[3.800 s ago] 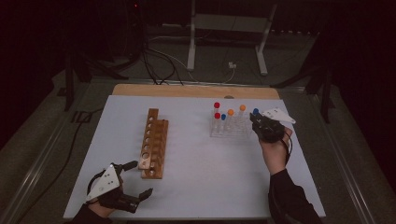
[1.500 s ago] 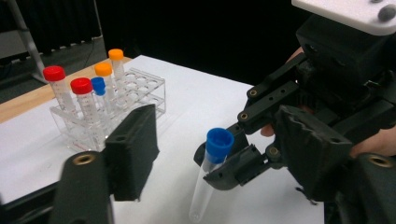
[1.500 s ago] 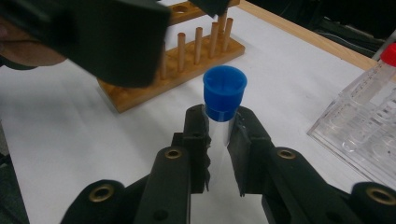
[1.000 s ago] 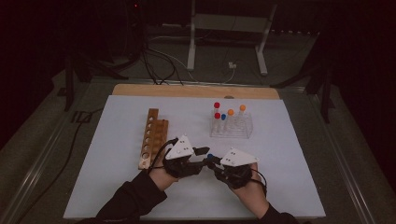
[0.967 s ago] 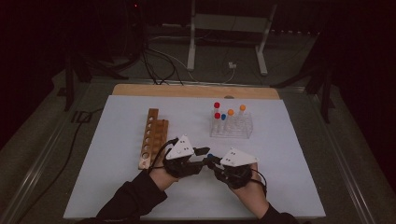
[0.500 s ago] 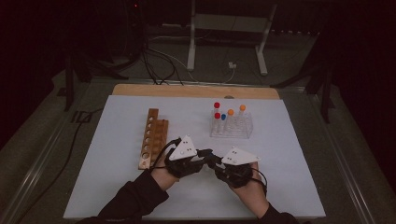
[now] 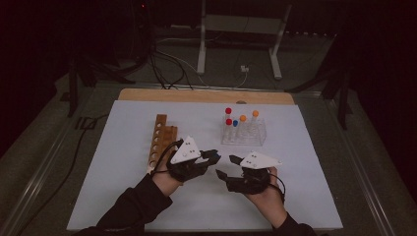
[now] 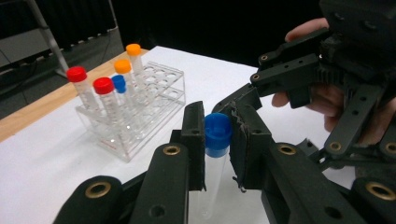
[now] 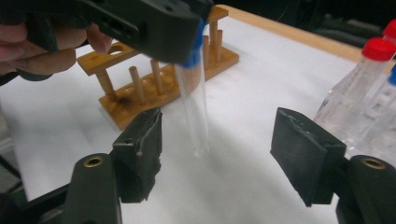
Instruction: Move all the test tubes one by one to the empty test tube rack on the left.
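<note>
- A blue-capped tube is held by the left gripper; its jaws are closed on the blue cap, and the clear body hangs below, clear of the table.
- The right gripper stands half open; its jaws have just been opening, and the tube hangs between the pads, untouched by either.
- Judged: a hand-over from right to left is being finished at mid-table, between the wooden rack and the clear rack.
- The right gripper is best drawn straight back, so neither pad brushes the glass.
- The cap grip is narrow; the tube is to be kept upright and moved slowly, so that it is not swung loose.
- The wooden rack's holes are to be approached from directly above.
</note>
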Tool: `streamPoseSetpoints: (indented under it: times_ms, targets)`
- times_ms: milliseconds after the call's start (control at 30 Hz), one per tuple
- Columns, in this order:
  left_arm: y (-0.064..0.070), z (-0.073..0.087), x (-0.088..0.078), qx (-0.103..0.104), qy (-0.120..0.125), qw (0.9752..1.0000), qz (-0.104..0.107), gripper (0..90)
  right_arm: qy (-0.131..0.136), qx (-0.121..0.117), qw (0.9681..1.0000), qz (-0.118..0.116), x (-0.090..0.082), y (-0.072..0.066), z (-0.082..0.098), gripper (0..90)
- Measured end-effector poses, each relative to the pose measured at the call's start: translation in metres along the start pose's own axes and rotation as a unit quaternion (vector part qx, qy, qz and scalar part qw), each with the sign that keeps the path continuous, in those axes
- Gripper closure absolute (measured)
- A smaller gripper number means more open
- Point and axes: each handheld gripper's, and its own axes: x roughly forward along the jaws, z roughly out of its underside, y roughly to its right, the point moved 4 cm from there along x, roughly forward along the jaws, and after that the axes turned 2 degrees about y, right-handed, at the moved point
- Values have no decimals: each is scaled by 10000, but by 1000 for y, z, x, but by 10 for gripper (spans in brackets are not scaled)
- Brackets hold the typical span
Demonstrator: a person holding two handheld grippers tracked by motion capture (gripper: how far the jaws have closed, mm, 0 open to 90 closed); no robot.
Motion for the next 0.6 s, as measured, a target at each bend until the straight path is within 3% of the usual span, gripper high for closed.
streamPoseSetpoints:
  times_ms: [67,133,233,367,400,600]
  targets:
    - [-4,-2,-3,-26,18,10000,-27,777,-15,63,9999,-78,0,2,0,323]
    - [-10,-3,-6,-58,24,10000,-54,778,-20,96,9999,22,0,3,0,202]
    - [-17,-4,-10,-84,42,9998,-184,778,31,128,9997,186,-1,4,0,124]
    - [-25,-2,-12,-89,69,9992,-373,778,67,110,9999,27,-3,5,-1,0]
    - [-27,-2,-14,-78,81,9992,-394,778,104,100,9999,-70,-5,4,-1,0]
    - [-43,-4,-22,-150,65,9983,-564,777,156,115,9998,-10,-7,6,-2,0]
